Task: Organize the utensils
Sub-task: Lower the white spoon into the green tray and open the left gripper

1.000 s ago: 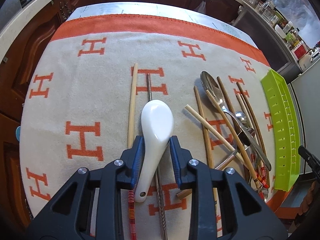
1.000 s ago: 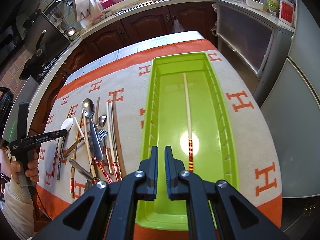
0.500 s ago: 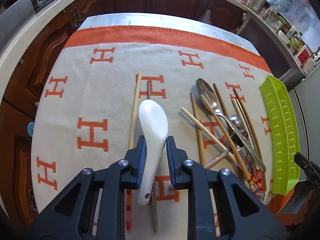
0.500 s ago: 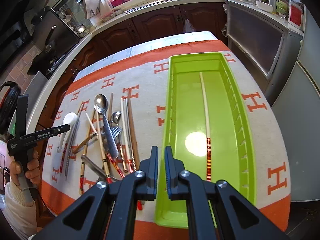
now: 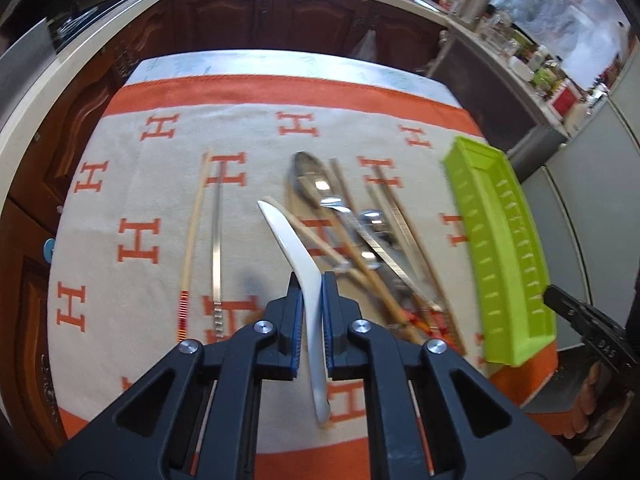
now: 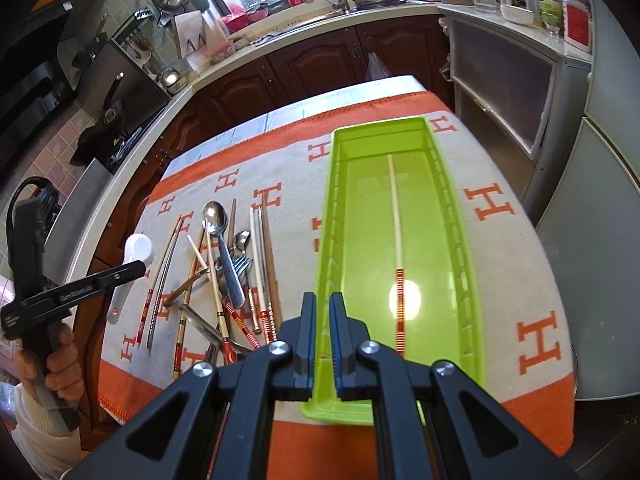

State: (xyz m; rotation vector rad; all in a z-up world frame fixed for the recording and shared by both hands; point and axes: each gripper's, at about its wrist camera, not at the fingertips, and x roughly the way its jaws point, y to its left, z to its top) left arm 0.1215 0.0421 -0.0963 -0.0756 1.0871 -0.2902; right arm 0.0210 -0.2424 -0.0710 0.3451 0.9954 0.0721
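My left gripper (image 5: 311,280) is shut on a white ceramic spoon (image 5: 294,252), held on its side above the cloth; it also shows in the right wrist view (image 6: 134,258). A pile of chopsticks, metal spoons and a fork (image 6: 232,272) lies on the cloth, to the right of the held spoon (image 5: 360,236). The green tray (image 6: 336,208) holds one chopstick (image 6: 396,224) with a red-striped end. My right gripper (image 6: 323,300) is shut and empty above the tray's near left corner.
A wooden chopstick (image 5: 194,236) and a metal chopstick (image 5: 216,236) lie apart at the left. The orange-and-cream cloth (image 5: 132,184) covers the table. Kitchen counters and cabinets surround it; a fridge (image 6: 600,208) stands at the right.
My left gripper closed on the white spoon, lifted it off the cloth and turned it onto its side. My right gripper drifted left toward the tray's near left corner.
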